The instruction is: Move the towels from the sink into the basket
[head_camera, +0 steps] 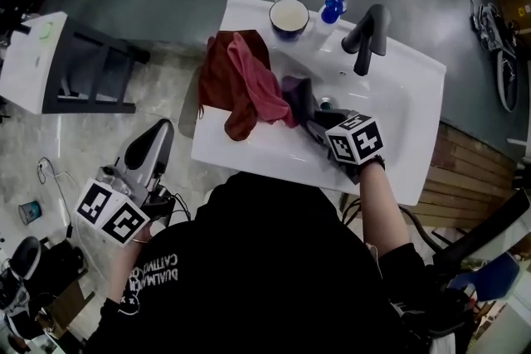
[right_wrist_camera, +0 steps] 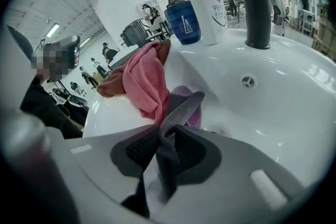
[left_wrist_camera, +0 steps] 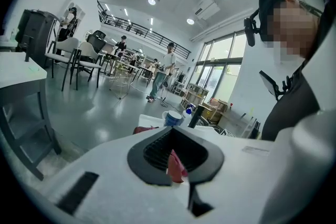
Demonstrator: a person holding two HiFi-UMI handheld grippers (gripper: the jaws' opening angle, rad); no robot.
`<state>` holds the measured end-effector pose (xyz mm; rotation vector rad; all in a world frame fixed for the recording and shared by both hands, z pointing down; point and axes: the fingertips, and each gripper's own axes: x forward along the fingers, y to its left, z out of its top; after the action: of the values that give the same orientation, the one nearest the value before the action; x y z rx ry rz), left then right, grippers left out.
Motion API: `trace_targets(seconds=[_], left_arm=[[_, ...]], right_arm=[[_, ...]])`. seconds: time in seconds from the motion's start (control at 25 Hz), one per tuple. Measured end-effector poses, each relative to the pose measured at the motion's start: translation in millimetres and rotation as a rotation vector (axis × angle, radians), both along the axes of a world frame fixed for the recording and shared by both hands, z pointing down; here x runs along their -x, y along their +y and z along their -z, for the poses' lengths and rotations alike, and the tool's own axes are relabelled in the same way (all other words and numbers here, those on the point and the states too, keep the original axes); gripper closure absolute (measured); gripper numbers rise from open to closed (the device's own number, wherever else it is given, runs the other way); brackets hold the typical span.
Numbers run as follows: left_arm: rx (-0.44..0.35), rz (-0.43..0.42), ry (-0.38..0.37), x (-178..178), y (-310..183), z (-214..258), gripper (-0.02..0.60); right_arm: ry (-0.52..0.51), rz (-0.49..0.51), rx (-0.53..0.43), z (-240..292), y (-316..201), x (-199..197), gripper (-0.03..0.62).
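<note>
Right gripper [right_wrist_camera: 164, 129]: inside the sink [head_camera: 415, 95], jaws closed on a fold of the grey towel [right_wrist_camera: 181, 107].
Left gripper [head_camera: 159, 137]: off the sink's left side, jaws a narrow gap apart, empty.
Other towels: the pink towel [head_camera: 253, 75] and red towel [head_camera: 217, 75] lay draped over the sink's left rim.
Risk: the pinch looked thin and could slip on lifting. The pink towel's end lay against the grey one and might be dragged off the sink.
Head view only: the red towel overhanging the sink's outer edge.
Right gripper view only: the fold between the pads.
Basket: in no view.
</note>
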<state>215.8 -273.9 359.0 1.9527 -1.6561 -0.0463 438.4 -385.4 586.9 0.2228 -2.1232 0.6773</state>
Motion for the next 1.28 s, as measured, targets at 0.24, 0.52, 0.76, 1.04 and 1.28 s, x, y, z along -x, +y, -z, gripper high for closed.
trace_targets(seconds=[0.24, 0.52, 0.76, 1.04, 1.28], left_arm=[[0.025, -0.009, 0.019, 4.0, 11.6, -12.3, 0.583], [-0.003, -0.072, 0.073, 15.1, 30.9, -18.3, 0.583], [-0.047, -0.153, 0.091, 40.0, 58.3, -13.8, 0.583], [-0.087, -0.225, 0.084, 79.4, 104.2, 2.6, 0.583], [-0.119, -0.26, 0.09, 107.7, 142.0, 7.0, 0.583]], right_arm=[[0.021, -0.062, -0.032, -1.9, -4.3, -0.7, 0.529], [-0.009, -0.214, -0.186, 35.4, -8.8, -7.0, 0.554], [-0.057, -0.371, -0.369, 90.3, 7.3, -5.0, 0.554], [-0.19, -0.498, -0.449, 157.7, 60.2, 33.4, 0.556], [-0.257, -0.482, -0.52, 198.5, 111.5, 80.7, 0.556]])
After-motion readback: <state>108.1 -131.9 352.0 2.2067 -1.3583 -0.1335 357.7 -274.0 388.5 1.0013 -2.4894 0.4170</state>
